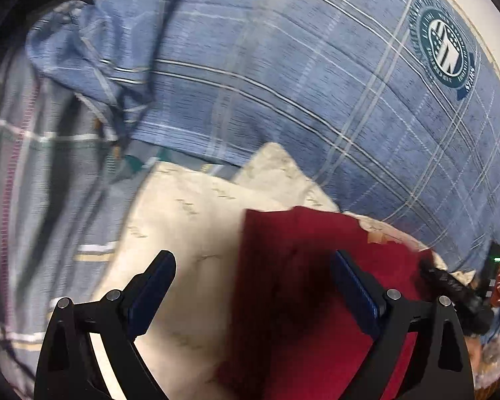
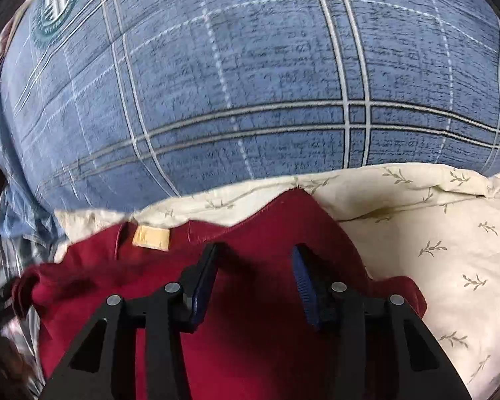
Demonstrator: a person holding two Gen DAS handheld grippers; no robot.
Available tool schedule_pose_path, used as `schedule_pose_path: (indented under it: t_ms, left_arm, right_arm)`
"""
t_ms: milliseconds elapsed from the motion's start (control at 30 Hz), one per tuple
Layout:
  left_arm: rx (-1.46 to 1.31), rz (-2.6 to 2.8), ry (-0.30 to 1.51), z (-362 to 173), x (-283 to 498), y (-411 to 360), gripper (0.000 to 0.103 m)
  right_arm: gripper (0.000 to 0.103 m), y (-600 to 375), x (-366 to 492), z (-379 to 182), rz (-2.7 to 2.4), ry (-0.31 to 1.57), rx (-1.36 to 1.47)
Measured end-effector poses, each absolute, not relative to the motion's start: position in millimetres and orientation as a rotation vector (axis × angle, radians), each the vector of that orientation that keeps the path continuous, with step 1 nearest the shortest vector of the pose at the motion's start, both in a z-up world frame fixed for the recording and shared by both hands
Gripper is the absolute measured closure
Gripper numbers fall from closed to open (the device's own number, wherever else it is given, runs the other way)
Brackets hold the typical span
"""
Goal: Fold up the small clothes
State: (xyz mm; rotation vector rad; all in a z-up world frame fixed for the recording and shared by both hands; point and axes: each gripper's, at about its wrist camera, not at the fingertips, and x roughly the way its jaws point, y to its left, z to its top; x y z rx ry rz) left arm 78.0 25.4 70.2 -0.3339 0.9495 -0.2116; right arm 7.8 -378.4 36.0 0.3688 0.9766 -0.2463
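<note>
A dark red garment (image 1: 303, 300) lies on a cream leaf-print sheet (image 1: 190, 220). My left gripper (image 1: 251, 261) is open, wide apart, just above the garment's left edge; its right finger is over the red cloth, its left finger over the sheet. In the right wrist view the same red garment (image 2: 250, 333) shows a tan label (image 2: 151, 237) near its far edge. My right gripper (image 2: 255, 255) is open, both fingers over the red cloth, holding nothing. Whether the fingertips touch the cloth is hidden.
A blue plaid quilt (image 1: 283, 83) with a round teal emblem (image 1: 445, 51) bulges behind the garment and fills the far side (image 2: 250, 83). The cream sheet (image 2: 433, 250) extends right. A black object (image 1: 450, 283) lies at the garment's right.
</note>
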Motion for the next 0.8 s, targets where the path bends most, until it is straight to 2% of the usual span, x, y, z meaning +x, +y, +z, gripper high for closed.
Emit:
schedule_pose_path:
  t_ms: [167, 300, 500, 600, 633, 700, 733, 767, 800]
  left_arm:
    - [-0.321, -0.241, 0.941, 82.6, 44.6, 45.1, 0.008]
    - [-0.283, -0.315, 0.945, 83.1, 6.9, 45.5, 0.008]
    - [-0.268, -0.410, 1.040, 48.5, 2.7, 22.6, 0.011]
    - [-0.229, -0.433, 1.082, 35.7, 9.1, 13.3, 0.023]
    - [-0.224, -0.438, 1.098, 33.4, 11.1, 11.1, 0.023]
    - [-0.218, -0.441, 1.091, 34.3, 11.8, 6.6, 0.024]
    - [-0.211, -0.445, 1.084, 35.6, 10.5, 5.8, 0.029]
    - [-0.211, -0.454, 1.083, 36.3, 9.6, 5.5, 0.032]
    - [-0.218, -0.463, 1.088, 35.4, 9.5, 5.4, 0.042]
  right_arm:
    - [0.047, -332.2, -15.4, 71.4, -0.097, 0.923, 0.300]
    - [0.046, -266.7, -9.4, 86.1, 0.100, 0.911, 0.236]
    - [0.048, -212.7, 41.3, 30.8, 0.102, 1.054, 0.162]
    - [0.048, -227.1, 29.0, 33.7, 0.095, 1.046, 0.254]
    - [0.048, -235.9, 13.2, 45.7, 0.112, 1.029, 0.284]
    - [0.037, -256.0, -24.5, 68.7, 0.120, 0.974, 0.310]
    - [0.027, -266.4, -45.4, 81.5, 0.096, 0.952, 0.299]
    - [0.024, -281.2, -71.6, 93.4, 0.036, 0.934, 0.265]
    - [0.024, -297.3, -96.2, 103.3, -0.038, 0.922, 0.224]
